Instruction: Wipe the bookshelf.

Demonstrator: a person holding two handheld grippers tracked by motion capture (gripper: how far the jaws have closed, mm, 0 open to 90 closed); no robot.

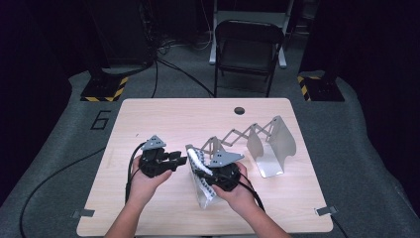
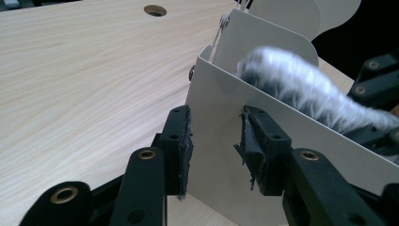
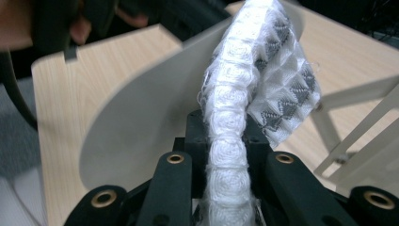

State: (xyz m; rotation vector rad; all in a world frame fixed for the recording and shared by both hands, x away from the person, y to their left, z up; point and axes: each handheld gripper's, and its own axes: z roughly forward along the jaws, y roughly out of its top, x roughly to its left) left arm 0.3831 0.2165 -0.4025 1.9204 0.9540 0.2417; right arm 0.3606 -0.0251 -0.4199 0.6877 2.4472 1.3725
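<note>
The right gripper (image 3: 226, 141) has its jaws pinched on a folded white-and-grey knitted cloth (image 3: 244, 94), which rises from low centre of the right gripper view toward the top edge. In the high view, this gripper (image 1: 210, 174) sits at lower centre, with the cloth (image 1: 197, 161) lying against the near panel (image 1: 200, 196) of an expanding white metal rack (image 1: 270, 144) that stretches toward the right of the wooden table (image 1: 163, 114). The left gripper (image 2: 214, 146) has its jaws spread, the pads standing just off the panel's outer face (image 2: 211, 103) without pressing it. In the high view, it (image 1: 179, 161) sits left of centre.
</note>
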